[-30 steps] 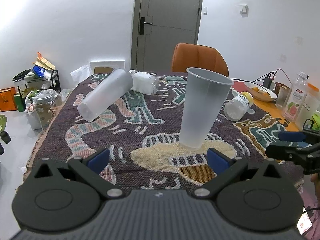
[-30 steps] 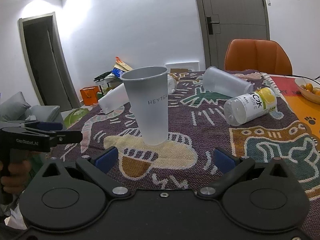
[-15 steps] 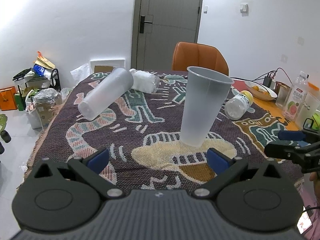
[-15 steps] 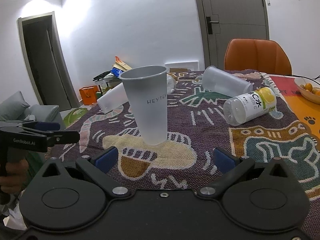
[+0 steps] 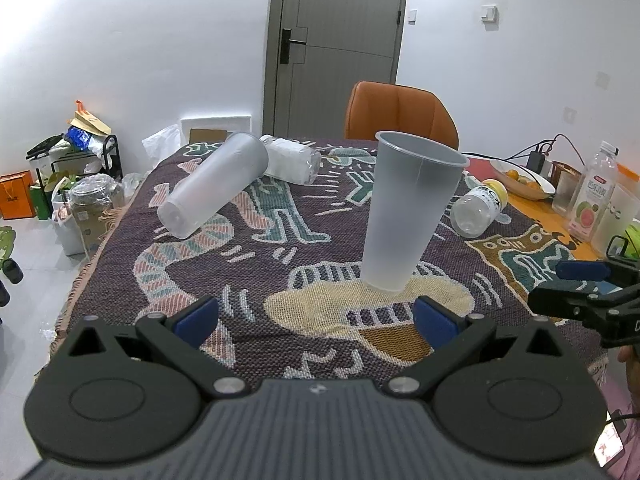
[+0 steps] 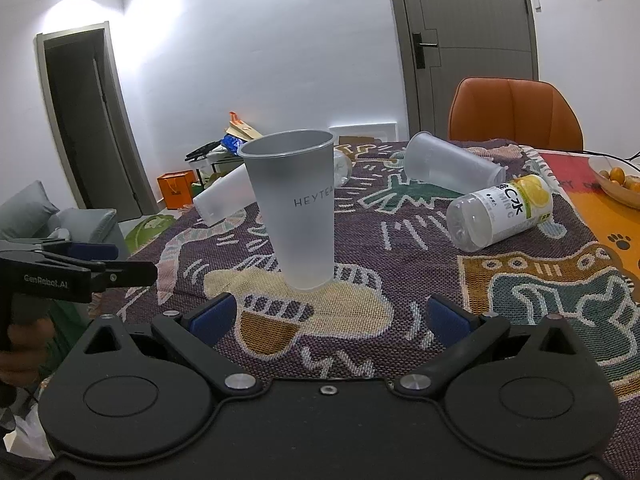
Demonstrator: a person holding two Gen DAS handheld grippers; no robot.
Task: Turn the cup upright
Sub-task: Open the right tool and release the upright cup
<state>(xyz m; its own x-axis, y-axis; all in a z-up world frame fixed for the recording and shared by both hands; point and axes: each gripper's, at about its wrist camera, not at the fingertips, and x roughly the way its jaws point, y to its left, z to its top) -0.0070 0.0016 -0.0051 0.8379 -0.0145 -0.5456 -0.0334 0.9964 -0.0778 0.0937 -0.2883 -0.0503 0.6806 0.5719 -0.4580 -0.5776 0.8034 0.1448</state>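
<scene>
A frosted plastic cup (image 5: 408,212) stands upright, mouth up, on the patterned blanket (image 5: 280,256); it also shows in the right wrist view (image 6: 298,208). My left gripper (image 5: 316,318) is open and empty, just short of the cup. My right gripper (image 6: 328,316) is open and empty, also just short of it. A second frosted cup (image 5: 214,190) lies on its side at the left. A third cup (image 6: 450,164) lies on its side farther back.
A plastic bottle with a yellow cap (image 6: 500,212) lies on its side to the right. A crumpled clear bottle (image 5: 292,160) lies at the back. An orange chair (image 5: 400,114) stands behind the table. A fruit bowl (image 5: 524,180) and bottles stand far right.
Almost nothing has changed. Both grippers stay open and nearly still; the cup stays upright.
</scene>
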